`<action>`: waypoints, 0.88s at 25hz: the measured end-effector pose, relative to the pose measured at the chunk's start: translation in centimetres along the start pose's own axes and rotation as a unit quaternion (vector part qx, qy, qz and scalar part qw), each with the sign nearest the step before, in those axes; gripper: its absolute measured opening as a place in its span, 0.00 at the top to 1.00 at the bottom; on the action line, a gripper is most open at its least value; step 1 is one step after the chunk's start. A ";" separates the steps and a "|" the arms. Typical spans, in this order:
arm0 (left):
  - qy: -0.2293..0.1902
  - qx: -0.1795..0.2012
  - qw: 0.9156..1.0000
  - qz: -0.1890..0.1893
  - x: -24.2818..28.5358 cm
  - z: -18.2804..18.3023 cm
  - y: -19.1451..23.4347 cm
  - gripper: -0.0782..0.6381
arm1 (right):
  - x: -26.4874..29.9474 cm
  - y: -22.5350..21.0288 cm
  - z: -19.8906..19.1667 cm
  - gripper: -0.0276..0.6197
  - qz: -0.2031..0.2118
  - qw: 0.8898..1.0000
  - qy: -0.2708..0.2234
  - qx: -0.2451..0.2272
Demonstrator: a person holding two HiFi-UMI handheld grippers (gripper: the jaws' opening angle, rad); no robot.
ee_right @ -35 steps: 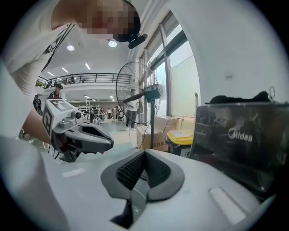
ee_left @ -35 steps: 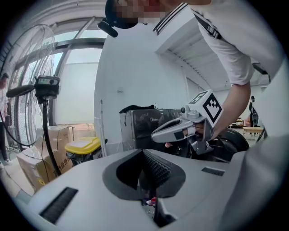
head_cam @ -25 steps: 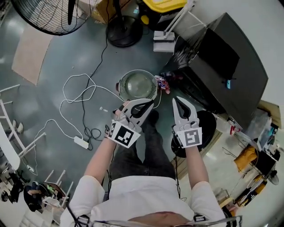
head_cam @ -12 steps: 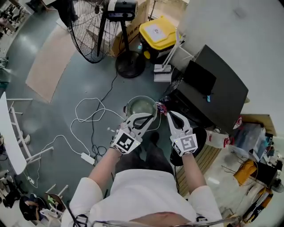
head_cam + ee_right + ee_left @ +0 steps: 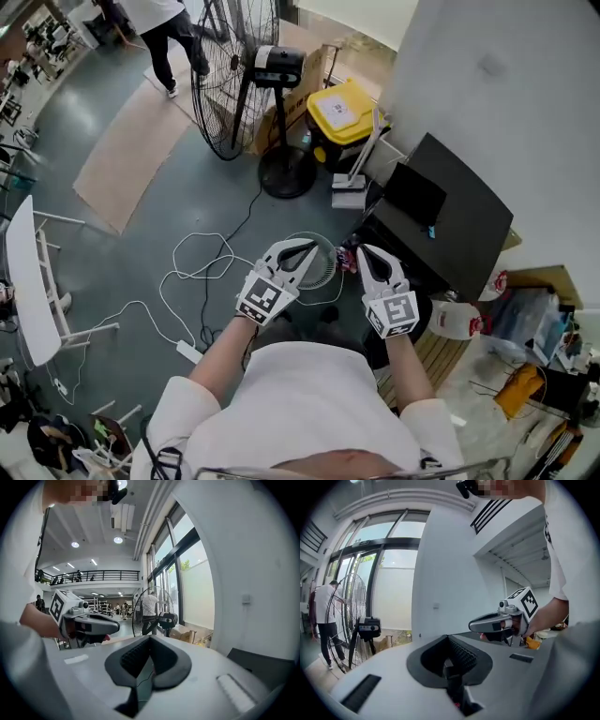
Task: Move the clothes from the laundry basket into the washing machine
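Note:
Seen from the head view, both grippers are held up level, side by side in front of my chest. My left gripper [image 5: 311, 247] is shut with nothing in it, and so is my right gripper [image 5: 362, 253]. Far below them on the floor stands the round wire laundry basket [image 5: 323, 272], half hidden by the left gripper. A reddish bit of cloth [image 5: 345, 259] lies at its right rim. The black washing machine [image 5: 455, 220] stands to the right. The left gripper view shows the right gripper [image 5: 476, 625] beside it. The right gripper view shows the left gripper [image 5: 115, 627].
A big standing fan [image 5: 246, 56] and a yellow-lidded bin [image 5: 342, 108] stand at the back. White cables and a power strip [image 5: 190, 352] lie on the floor at the left, near a white table [image 5: 23, 281]. A person [image 5: 169, 19] walks far behind. A white jug [image 5: 457, 321] sits at the right.
Both grippers and my head have risen well above the floor. The basket and washing machine look smaller and more of the room shows. Both grippers stayed shut and empty.

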State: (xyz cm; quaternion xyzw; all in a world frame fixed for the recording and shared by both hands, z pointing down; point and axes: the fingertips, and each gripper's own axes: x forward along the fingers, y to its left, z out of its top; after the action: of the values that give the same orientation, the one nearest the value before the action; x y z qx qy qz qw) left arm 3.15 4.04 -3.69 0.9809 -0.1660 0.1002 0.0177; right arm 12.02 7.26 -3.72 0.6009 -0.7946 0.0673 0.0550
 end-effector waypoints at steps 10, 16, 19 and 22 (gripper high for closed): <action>-0.025 0.002 0.999 0.037 -2.4 5.3 2.0 0.88 | -2.8 -2.2 6.3 0.94 -0.029 0.999 -0.038 -0.021; -0.030 0.002 0.998 0.048 -3.3 6.8 2.2 0.88 | -4.6 -3.1 8.5 0.94 -0.032 0.998 -0.045 -0.013; -0.030 -0.003 0.998 0.056 -3.5 7.0 2.4 0.88 | -4.8 -3.0 8.7 0.94 -0.025 0.998 -0.044 -0.023; -0.036 -0.005 0.998 0.059 -3.8 7.4 2.2 0.88 | -4.9 -2.9 8.5 0.94 -0.025 0.998 -0.040 -0.032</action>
State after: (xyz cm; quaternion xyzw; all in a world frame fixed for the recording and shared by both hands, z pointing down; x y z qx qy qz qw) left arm 0.28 2.71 -11.69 0.9721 -0.2249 0.0652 0.0103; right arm 16.07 9.70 -12.79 0.6210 -0.7824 0.0158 0.0441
